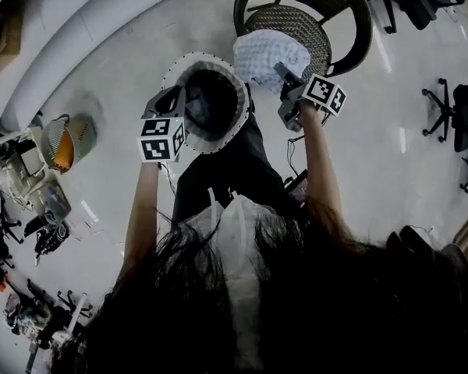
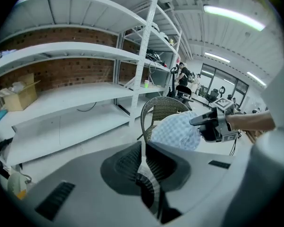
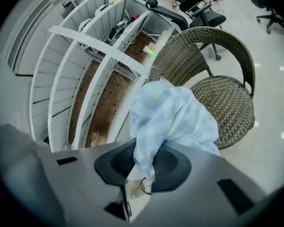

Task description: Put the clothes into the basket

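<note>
One pale blue checked garment (image 3: 173,119) hangs bunched from the right gripper (image 3: 139,162). A fold of it is pinched between the two dark pads, which stand nearly together with only the cloth between them. In the right gripper view the rest of the cloth billows out beyond the jaw tips, and a small tag shows just below the pinch.

From the head view the garment (image 1: 269,57) sits at the tip of the right gripper (image 1: 290,84), held up in the air in front of the person. It is just beside the upper right of the basket (image 1: 210,104) rim and not inside the opening. Whether cloth and rim touch cannot be told.

The basket is round, dark inside, with a white stitched edge. The left gripper (image 1: 171,104) holds it up by the rim on its left side. In the left gripper view those jaws are closed on a thin striped strip of the basket's edge (image 2: 144,174), and the garment (image 2: 177,131) and right gripper (image 2: 210,124) show beyond, to the right.

Behind the cloth stands a wicker chair (image 3: 227,98) with a round seat. Further out are white metal shelves (image 2: 85,93) against a brick wall, and a pale glossy floor (image 1: 125,68).
</note>
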{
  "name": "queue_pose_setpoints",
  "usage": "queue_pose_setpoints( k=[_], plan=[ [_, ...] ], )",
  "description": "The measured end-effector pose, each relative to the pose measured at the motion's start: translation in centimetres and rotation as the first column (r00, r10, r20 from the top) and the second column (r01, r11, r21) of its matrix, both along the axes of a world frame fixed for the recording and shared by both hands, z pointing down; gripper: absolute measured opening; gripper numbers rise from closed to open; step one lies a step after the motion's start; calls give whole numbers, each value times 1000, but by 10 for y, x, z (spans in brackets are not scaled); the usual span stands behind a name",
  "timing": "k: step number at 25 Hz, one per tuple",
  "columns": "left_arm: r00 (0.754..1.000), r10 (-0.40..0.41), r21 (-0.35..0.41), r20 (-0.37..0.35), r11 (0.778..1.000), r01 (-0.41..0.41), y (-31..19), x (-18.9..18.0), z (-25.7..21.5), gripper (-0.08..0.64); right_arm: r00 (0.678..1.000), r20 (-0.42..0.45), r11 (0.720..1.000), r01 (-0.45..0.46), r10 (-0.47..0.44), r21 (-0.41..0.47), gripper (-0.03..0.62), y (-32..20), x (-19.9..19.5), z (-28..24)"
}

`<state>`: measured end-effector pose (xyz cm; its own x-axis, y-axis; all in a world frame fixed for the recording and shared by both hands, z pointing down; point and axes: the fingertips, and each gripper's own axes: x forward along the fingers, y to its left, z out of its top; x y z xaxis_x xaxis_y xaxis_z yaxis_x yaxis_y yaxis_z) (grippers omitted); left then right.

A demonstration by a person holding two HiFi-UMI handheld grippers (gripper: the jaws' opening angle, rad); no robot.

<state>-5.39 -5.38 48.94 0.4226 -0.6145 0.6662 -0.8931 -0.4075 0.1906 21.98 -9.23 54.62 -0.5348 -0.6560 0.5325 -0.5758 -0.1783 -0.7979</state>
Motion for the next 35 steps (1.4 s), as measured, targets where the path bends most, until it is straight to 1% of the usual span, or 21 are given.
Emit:
queue_pose_setpoints(
  k=[2,6,10,16,21,26,29,32,35],
  plan=[
    [1000,-14,-1,-17,1000,14,13,-9,0,38,1000,-1,1000,21,-21,20,83,11,-13,-16],
    [999,-23,2,-25,1000,23,39,-27,1,38,997,4,996,71,-72,56,83,33,-43,-41],
    [999,-40,-7,-30,999,39,64,-41,5,38,993,18,991,115,-117,65,83,57,-72,-53],
    [997,-77,-40,-30,996,76,99,-61,20,38,982,44,982,182,-184,40,83,93,-111,-46],
    [993,-113,-68,-39,992,110,124,-75,37,38,968,40,969,247,-247,-8,83,123,-139,-23],
    [987,-150,-99,-56,985,144,137,-75,47,38,941,12,938,338,-339,-77,83,143,-154,4],
    [986,-154,-109,-68,983,147,141,-71,51,38,916,-23,911,396,-401,-118,83,151,-159,22],
    [986,-151,-125,-70,982,142,145,-68,60,38,879,-60,874,459,-472,-159,83,160,-166,43],
    [987,-142,-145,-68,981,132,150,-67,69,38,829,-98,827,525,-550,-203,83,167,-174,64]
  ],
)
